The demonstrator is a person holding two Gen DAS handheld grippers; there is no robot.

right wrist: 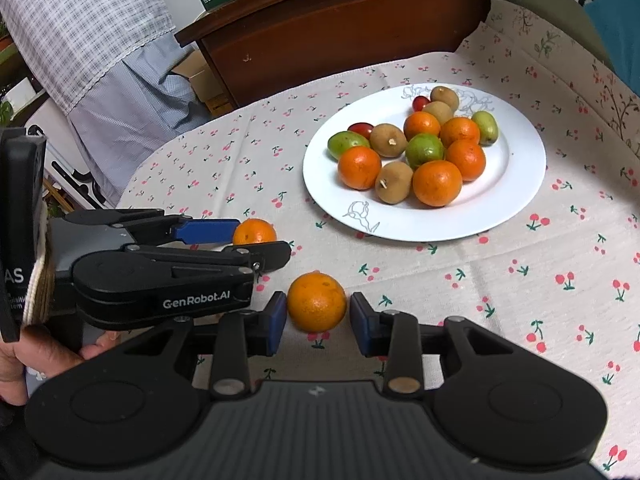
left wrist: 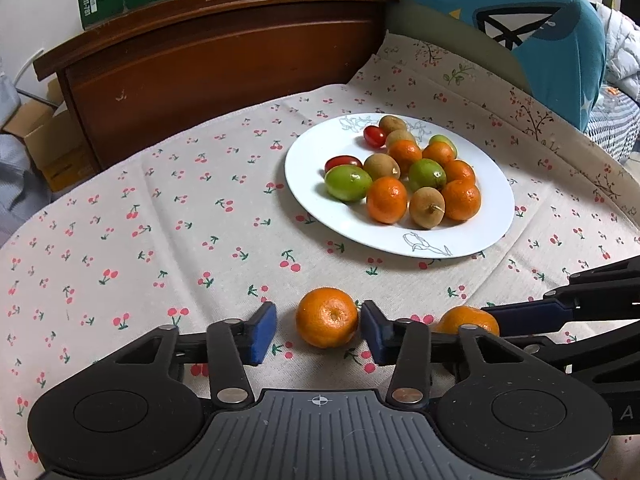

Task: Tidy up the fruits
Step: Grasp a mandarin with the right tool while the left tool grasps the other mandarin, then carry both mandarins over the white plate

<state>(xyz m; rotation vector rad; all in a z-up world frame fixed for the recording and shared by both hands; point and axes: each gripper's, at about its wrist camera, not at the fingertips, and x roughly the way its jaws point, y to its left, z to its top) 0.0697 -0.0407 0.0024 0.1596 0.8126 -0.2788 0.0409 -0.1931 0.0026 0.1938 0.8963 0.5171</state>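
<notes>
Both tools stand spread, each with a mandarin between its blue pads and nothing clamped. On the left wrist view the left tool (left wrist: 318, 330) brackets one mandarin (left wrist: 327, 317) on the cherry-print cloth (left wrist: 140, 240); the right-hand pad sits touching or just beside the fruit, the other pad clearly apart. That view catches the second mandarin (left wrist: 466, 319) only as a half-hidden orange bulge behind the tool's linkage, with the right tool's blue pad against it or nearly so.

The right wrist view shows what that one cannot — the right tool (right wrist: 318, 318) around its own mandarin (right wrist: 317, 301), a thin gap at each pad. It also shows the left tool from the side, a bare hand (right wrist: 36, 354) gripping its handle, and the other mandarin peeping out past that tool's blue finger.

Beyond both fruits lies the white plate (left wrist: 312, 184) on the worktop, heaped with mandarins, green fruits, brown round fruits and two cherry tomatoes. Behind stand a dark wooden headboard (left wrist: 224, 64), cardboard boxes and a teal cushion (left wrist: 540, 28) — the boxes cut off by the frame edge.
</notes>
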